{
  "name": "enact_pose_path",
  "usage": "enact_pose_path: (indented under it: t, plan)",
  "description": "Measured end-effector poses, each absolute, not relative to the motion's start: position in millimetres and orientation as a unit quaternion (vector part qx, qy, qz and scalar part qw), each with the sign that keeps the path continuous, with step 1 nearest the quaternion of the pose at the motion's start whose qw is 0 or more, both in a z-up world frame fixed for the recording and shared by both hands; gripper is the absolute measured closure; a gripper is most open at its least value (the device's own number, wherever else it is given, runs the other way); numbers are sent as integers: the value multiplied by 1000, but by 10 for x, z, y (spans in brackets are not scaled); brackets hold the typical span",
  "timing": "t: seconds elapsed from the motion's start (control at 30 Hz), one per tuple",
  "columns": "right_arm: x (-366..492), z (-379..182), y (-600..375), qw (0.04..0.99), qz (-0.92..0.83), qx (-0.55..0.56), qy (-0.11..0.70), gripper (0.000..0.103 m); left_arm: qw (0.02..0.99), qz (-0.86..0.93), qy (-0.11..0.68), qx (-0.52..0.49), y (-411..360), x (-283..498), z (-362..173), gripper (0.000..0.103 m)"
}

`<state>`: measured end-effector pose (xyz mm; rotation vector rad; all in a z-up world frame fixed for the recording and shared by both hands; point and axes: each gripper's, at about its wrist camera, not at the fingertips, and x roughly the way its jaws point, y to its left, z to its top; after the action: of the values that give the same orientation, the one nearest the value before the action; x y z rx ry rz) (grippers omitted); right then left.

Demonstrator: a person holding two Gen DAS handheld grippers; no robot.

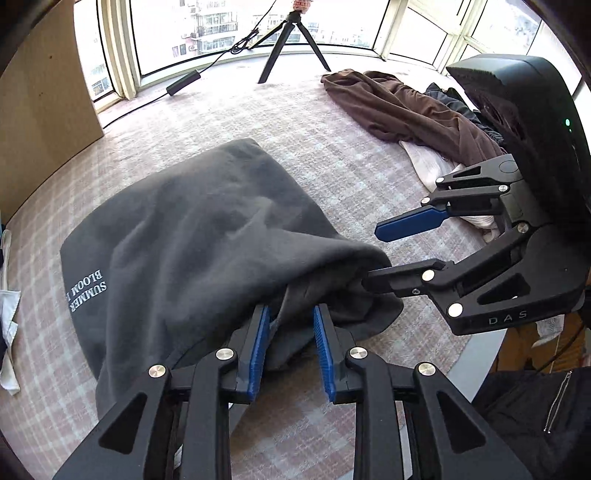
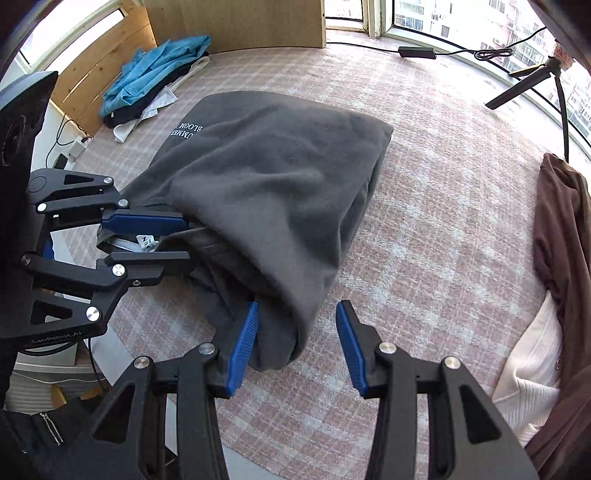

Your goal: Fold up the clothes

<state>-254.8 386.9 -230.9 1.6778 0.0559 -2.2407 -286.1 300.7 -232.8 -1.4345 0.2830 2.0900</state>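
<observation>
Grey sweatshirt [image 1: 192, 236] lay folded mid-table, both grippers at its near edge.
Checked table [image 1: 332, 122] was bare ahead up to the tripod [image 1: 291, 44]; brown garment [image 1: 406, 107] heaped right. Left gripper [image 1: 291, 350] stood slightly parted around a fold; right gripper [image 2: 295, 343] spread, cloth touching one pad only.

Surface: you face a pink plaid covering [image 2: 424, 229].
Windows: curved bay windows [image 1: 221, 33], bright daylight, buildings outside.
Furniture: wooden panel [image 1: 40, 122], black tripod [image 1: 291, 44].
</observation>
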Motion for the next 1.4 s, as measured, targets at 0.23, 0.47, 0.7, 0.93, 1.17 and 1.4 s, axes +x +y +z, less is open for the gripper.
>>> enact_pose_path:
  t: [0.23,0.47,0.7,0.93,1.17,1.4]
  plan:
    - [-2665,-2315,3985,184,-782,595,-12,60,302,790,98,-524,2980,-2756,-2225,100]
    - [-2704,-2204,4183,183,-778,595,-85,60,355,783,116,-498,2993,-2328,-1981,100]
    - [-2432,-1961,4130,195,-795,570,-71,60,321,752,94,-568,2678,-2165,-2382,96]
    - [-2405,-2097,3716,224,-769,593,-87,60,244,796,49,-552,2084,-2326,-2154,96]
    - [-2494,-2358,3524,177,-772,608,-52,80,220,798,70,-556,1944,-2511,-2306,93]
    - [-2211,-2189,3678,170,-787,586,-90,95,207,786,57,-580,1784,-2710,-2535,93]
